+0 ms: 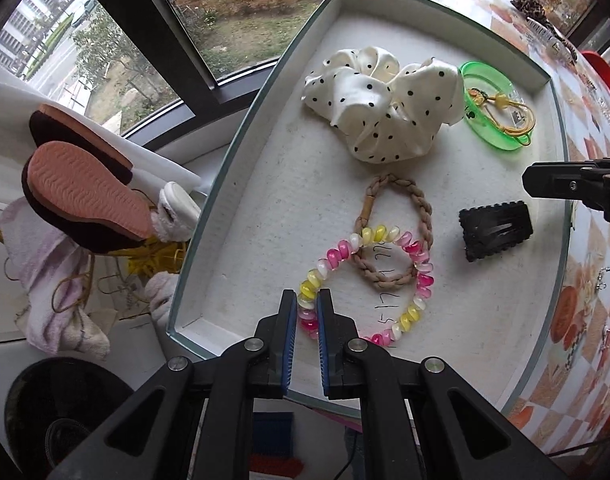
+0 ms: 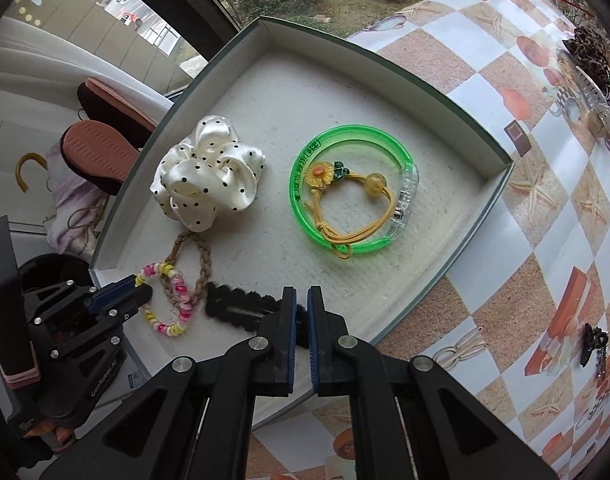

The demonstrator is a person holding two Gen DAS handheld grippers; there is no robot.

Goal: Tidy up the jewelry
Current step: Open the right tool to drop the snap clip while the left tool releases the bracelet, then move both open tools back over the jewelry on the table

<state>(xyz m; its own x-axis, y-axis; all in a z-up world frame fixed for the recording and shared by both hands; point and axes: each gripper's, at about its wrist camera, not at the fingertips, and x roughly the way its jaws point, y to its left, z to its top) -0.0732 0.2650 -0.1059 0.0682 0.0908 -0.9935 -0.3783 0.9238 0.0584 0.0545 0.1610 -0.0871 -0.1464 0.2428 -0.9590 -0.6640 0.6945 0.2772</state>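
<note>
While both tools sit low at the near edge of the tray (image 2: 457,128), we read their states first. The left tool (image 1: 307,312) has its pads nearly together with the pink-and-yellow bead bracelet (image 1: 385,276) passing between them; we judge it clamped on the beads, though contact on both pads is not certain. The right tool (image 2: 301,320) has its pads close together over the near end of the black hair clip (image 2: 241,306); we cannot tell whether it grips the clip or only hovers above it.

All sorted items lie inside the tray, which rests on the checkered surface (image 2: 545,216): the polka-dot scrunchie (image 2: 205,172), the green bangle (image 2: 345,200) ringing a yellow hair tie (image 2: 345,216), and the braided tan band (image 1: 401,232) overlapped by the bracelet.

The governing relation: the clip's long axis runs leftward from the right tool toward the left tool, so the right tool is nearer. Loose pieces such as a small dark charm (image 2: 593,344) remain on the surface to the right.
</note>
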